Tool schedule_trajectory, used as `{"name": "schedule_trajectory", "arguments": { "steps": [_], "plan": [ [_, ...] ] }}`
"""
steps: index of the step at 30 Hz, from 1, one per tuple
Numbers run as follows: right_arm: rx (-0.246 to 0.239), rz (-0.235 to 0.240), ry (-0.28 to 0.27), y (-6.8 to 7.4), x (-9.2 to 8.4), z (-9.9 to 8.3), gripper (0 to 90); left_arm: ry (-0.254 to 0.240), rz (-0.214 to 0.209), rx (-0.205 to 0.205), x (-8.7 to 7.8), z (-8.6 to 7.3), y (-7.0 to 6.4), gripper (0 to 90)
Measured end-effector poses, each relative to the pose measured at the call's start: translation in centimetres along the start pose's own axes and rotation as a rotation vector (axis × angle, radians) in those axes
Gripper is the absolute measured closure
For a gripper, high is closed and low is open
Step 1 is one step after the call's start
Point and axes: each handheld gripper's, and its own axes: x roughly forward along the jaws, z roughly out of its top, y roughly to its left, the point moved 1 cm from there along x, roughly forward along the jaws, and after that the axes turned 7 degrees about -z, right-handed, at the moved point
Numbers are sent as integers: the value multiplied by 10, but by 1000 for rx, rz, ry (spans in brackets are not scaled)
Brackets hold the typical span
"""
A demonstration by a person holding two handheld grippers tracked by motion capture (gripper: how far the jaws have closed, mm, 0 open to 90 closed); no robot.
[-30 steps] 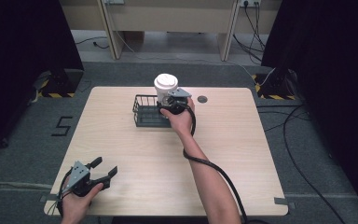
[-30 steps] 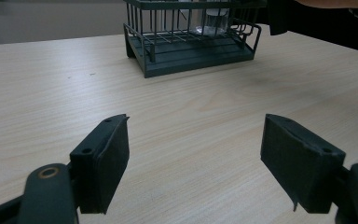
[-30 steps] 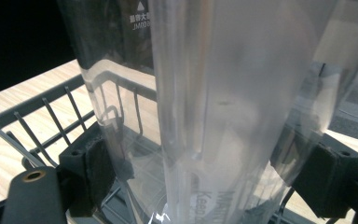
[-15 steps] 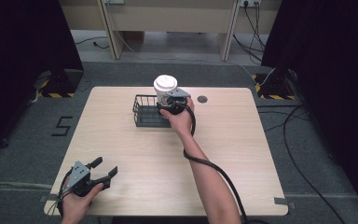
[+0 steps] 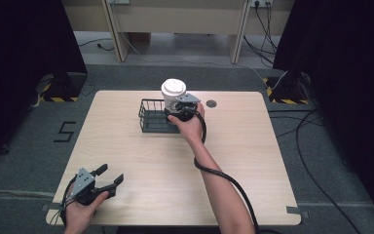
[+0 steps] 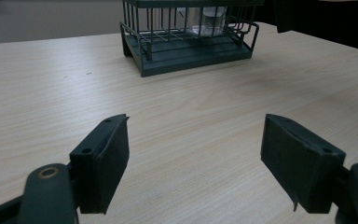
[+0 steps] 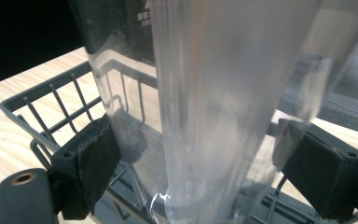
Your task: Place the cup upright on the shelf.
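Right gripper view is showing two black pads (image 7: 93, 158) sitting on each side of a clear plastic cup (image 7: 223, 93), with small gaps showing between them — so the right gripper (image 7: 205, 172) looks released, not squeezing. The cup is standing upright inside the dark wire basket (image 7: 51, 100), and its bottom seems to be resting on the basket floor.

That means the big part looks done: the cup is sitting in the basket. What is left, I think, is pulling the right gripper back without knocking the cup over.

High view is showing things the close view is not — the cup's white lid (image 5: 173, 88), the basket (image 5: 151, 117) sitting near the far edge of the table (image 5: 253, 161), and the left gripper (image 5: 108, 176) waiting at the near corner, well apart from it all.

Left gripper view is showing its own jaws spread wide with nothing between them, and the basket (image 6: 191, 46) far off across the wood.
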Motion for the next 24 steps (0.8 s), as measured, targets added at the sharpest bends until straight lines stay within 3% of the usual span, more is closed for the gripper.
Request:
{"name": "schedule_trajectory", "arguments": {
  "steps": [24],
  "plan": [
    [14,22,5,-13,-36,-7,155,3,2,4,0,0,-1,229]
  ]
}}
